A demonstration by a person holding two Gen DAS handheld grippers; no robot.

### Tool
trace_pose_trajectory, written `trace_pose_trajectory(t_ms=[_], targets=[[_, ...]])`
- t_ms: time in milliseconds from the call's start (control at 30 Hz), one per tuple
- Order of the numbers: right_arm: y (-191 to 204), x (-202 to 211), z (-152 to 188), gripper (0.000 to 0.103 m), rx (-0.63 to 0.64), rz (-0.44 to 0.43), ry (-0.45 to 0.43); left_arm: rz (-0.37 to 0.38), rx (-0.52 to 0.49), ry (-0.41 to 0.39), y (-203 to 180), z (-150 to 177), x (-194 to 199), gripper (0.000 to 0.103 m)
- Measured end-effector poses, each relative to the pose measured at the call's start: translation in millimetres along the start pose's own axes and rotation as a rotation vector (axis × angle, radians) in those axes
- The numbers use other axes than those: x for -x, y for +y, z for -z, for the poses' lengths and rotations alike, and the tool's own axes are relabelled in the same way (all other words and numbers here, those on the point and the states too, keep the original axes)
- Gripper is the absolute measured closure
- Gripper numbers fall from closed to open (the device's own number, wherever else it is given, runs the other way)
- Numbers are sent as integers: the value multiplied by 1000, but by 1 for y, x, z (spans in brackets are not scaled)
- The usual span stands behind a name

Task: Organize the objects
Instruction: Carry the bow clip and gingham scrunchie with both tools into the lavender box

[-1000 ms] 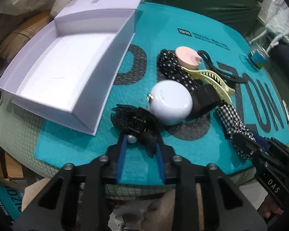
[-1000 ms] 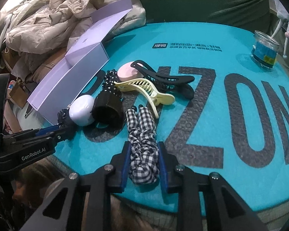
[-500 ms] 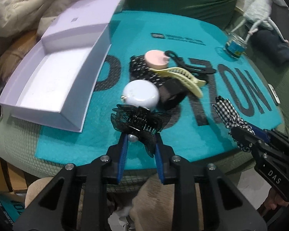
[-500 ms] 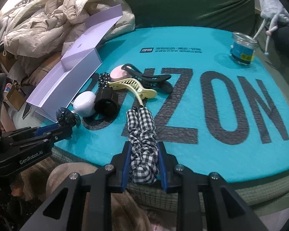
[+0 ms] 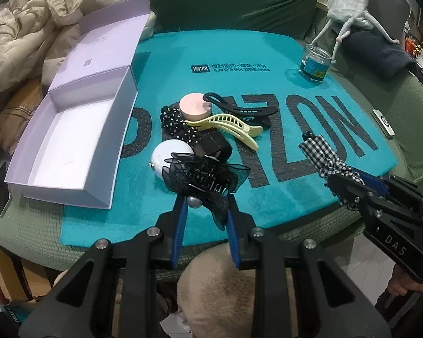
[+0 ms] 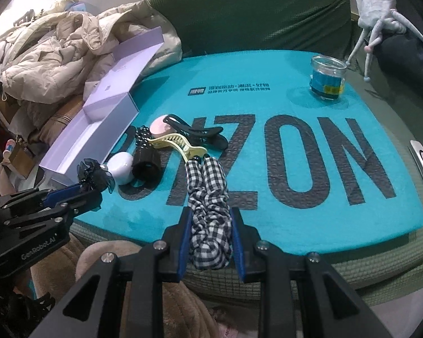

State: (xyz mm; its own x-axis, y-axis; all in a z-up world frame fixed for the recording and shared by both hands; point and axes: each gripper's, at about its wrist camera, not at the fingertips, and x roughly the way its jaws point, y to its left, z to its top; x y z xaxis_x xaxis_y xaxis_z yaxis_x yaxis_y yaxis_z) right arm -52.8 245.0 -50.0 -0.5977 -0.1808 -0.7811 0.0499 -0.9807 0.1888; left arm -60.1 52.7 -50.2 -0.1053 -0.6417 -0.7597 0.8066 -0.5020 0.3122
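My left gripper is shut on a black mesh bow hair clip with a pearl bead, lifted above the teal mat. The right gripper is shut on a black-and-white checked scrunchie, also held off the mat. An open lilac box lies empty at the mat's left. Left on the mat in a cluster are a white round case, a black cuff-like band, a polka-dot scrunchie, a pink round compact, a cream claw clip and a black flat clip.
A glass jar with a blue label stands at the mat's far right corner. A small white device lies on the green cushion at right. Beige jackets are piled behind the box. A person's knee shows below the grippers.
Both grippers have risen and pulled back from the mat, each carrying its item: the bow clip came away from the white case, the checked scrunchie left the pile.
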Motion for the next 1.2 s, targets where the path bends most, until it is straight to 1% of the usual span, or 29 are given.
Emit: trace_pose_trajectory(t_ms=[167, 300, 433, 533, 600, 900, 1200], targets=[[9, 4, -5, 77, 18, 4, -2, -17, 6, -15, 10, -2, 8, 78], [26, 7, -11, 77, 61, -3, -8, -46, 25, -11, 26, -2, 14, 78], [47, 8, -17, 77, 108, -30, -16, -76, 47, -18, 43, 0, 21, 78], [64, 6, -21, 77, 147, -50, -15, -125, 62, -34, 56, 3, 29, 78], [77, 4, -23, 77, 173, -62, -13, -152, 75, -41, 66, 6, 34, 78], [135, -5, -24, 77, 285, -150, 1, -202, 174, -12, 113, 27, 45, 78], [185, -19, -20, 77, 373, -213, 30, -251, 255, 16, 156, 52, 54, 78]])
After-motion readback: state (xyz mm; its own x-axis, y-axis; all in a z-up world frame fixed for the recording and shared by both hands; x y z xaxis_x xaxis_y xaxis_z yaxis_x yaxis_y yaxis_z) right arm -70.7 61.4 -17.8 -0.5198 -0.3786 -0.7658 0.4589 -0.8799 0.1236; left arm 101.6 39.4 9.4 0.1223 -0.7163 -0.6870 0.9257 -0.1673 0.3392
